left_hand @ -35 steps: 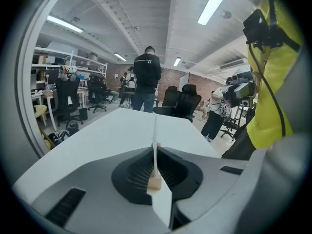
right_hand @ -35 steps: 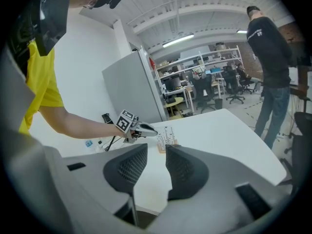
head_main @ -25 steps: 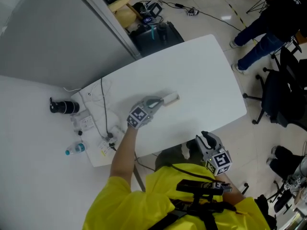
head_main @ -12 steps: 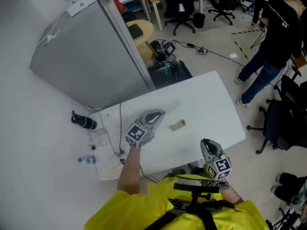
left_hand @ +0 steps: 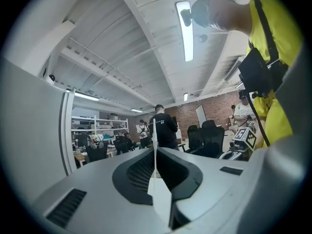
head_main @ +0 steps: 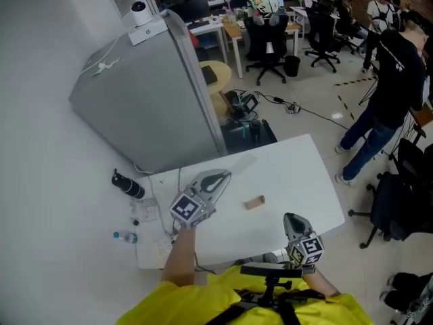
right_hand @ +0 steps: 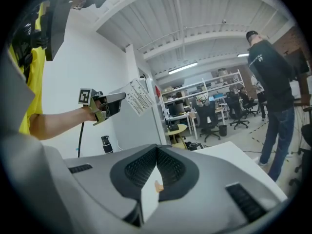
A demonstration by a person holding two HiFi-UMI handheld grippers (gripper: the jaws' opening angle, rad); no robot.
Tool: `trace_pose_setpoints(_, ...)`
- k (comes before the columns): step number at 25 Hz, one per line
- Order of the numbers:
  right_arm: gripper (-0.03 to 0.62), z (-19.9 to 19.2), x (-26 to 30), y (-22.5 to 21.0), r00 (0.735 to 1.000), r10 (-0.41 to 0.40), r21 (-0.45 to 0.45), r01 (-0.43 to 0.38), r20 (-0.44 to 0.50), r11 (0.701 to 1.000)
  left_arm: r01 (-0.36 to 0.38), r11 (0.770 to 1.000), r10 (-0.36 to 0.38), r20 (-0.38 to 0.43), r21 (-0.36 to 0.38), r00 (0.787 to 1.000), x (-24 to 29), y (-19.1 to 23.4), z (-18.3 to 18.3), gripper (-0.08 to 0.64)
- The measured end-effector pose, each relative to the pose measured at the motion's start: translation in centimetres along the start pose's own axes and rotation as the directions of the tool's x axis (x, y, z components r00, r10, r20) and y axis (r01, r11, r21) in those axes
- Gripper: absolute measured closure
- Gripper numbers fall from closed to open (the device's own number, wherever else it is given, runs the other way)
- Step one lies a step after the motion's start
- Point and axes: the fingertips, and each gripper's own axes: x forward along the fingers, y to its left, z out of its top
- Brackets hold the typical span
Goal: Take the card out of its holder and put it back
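The white printed card is pinched in my left gripper, which is shut on it and raised above the white table. In the left gripper view the card shows only as a thin white edge between the closed jaws. The small tan card holder lies by itself on the table, to the right of that gripper. My right gripper hovers at the table's near edge, right of the holder, shut with nothing between its jaws.
A black cylinder, a small water bottle, a power strip and a cable lie at the table's left end. A grey partition stands behind. A person and office chairs are to the right.
My left gripper has lifted up and to the left away from the holder, taking the card; the holder stays on the table. The head view has swung upward.
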Motion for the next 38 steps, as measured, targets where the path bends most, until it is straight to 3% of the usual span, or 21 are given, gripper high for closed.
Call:
trace_pose_setpoints(4, 0.589, 1.0, 0.4, 1.0, 1.0, 0.023, -0.022, -0.022, 0.014, 0.999, -0.009, 1.0, 0.01, -0.004, 0.021, 1.0, -0.3, 0.0, 0.2, 0.543)
trace_pose_setpoints(19, 0.589, 0.4, 1.3, 0.7, 0.999, 0.048, -0.019, -0.048, -0.004, 0.999, 0.024, 0.998, -0.025, -0.021, -0.056, 0.999, 0.8, -0.4, -1.9, 0.543)
trace_pose_setpoints(26, 0.589, -0.3, 0.2, 0.5, 0.999, 0.025, 0.025, -0.024, -0.039, 0.999, 0.083, 0.986, -0.112, -0.204, -0.144, 0.972, 1.9, -1.4, -12.2, 0.545)
trace_pose_setpoints(30, 0.589, -2.7, 0.2, 0.7, 0.991, 0.065, -0.03, -0.069, -0.12, 0.997, 0.13, 0.98, -0.173, -0.316, -0.153, 0.933, 2.4, -2.6, -18.5, 0.545)
trace_pose_setpoints(34, 0.589, -5.1, 0.7, -1.6, 0.985, 0.027, 0.021, -0.024, -0.172, 0.999, 0.155, 0.952, -0.237, -0.317, -0.262, 0.918, 3.3, -3.2, -24.2, 0.545)
trace_pose_setpoints(38, 0.589, -7.4, 1.0, -1.3, 0.975, 0.046, 0.029, -0.041, -0.217, 0.999, 0.165, 0.936, -0.269, -0.333, -0.31, 0.904, 3.7, -3.6, -28.6, 0.545)
